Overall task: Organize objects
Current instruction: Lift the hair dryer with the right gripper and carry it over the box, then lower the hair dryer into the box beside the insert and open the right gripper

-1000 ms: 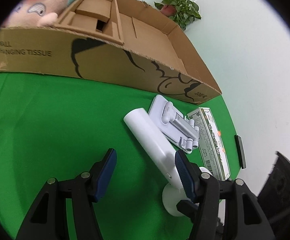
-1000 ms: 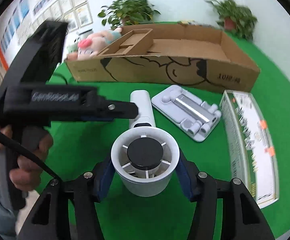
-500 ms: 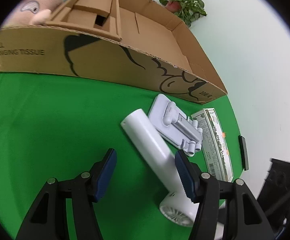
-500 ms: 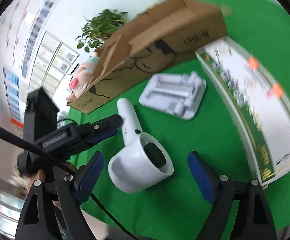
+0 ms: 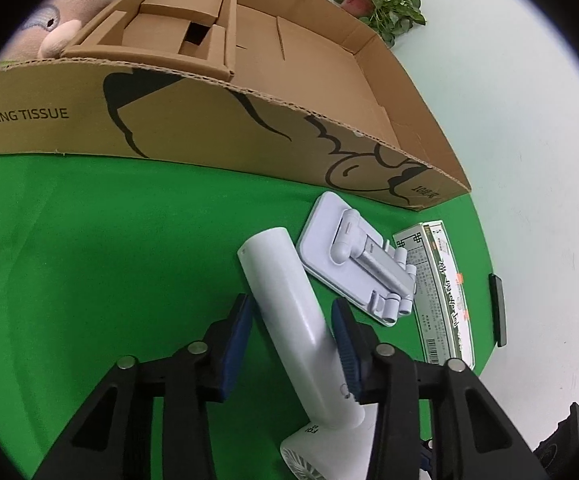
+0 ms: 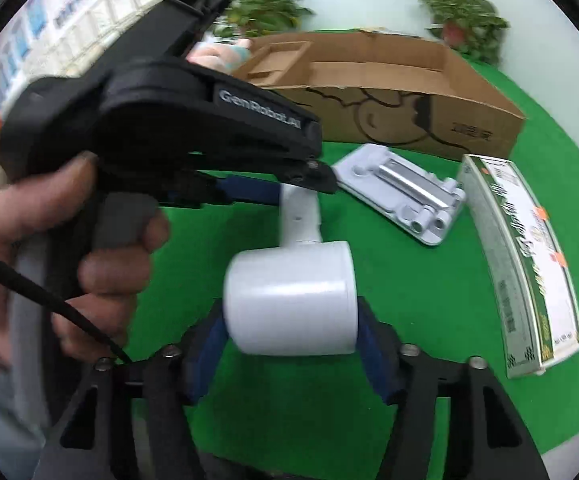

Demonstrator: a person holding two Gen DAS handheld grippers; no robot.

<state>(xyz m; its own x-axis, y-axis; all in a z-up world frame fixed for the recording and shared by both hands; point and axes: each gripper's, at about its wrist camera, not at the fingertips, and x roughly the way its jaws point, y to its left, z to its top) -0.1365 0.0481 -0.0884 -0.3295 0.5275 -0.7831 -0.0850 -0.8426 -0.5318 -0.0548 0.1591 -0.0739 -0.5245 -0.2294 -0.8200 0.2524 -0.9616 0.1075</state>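
A pink plush toy (image 5: pixel 65 20) peeks over the left end of the long brown cardboard box (image 5: pixel 217 128). In front of the box, the left gripper (image 5: pixel 291 334) clamps the handle of the white handheld fan (image 5: pixel 285 312), while the right gripper (image 6: pixel 289 344) squeezes its round head. Right of the fan lie a white folding stand (image 5: pixel 357 268), then a green-and-white carton (image 5: pixel 441 292).

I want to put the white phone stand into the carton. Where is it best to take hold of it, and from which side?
Probably take the white phone stand by its flat base plate, across the two long edges, coming from above. It lies flat on the green cloth with its folded arm on top. The left hand-held gripper and the right hand-held gripper both sit around the white fan.
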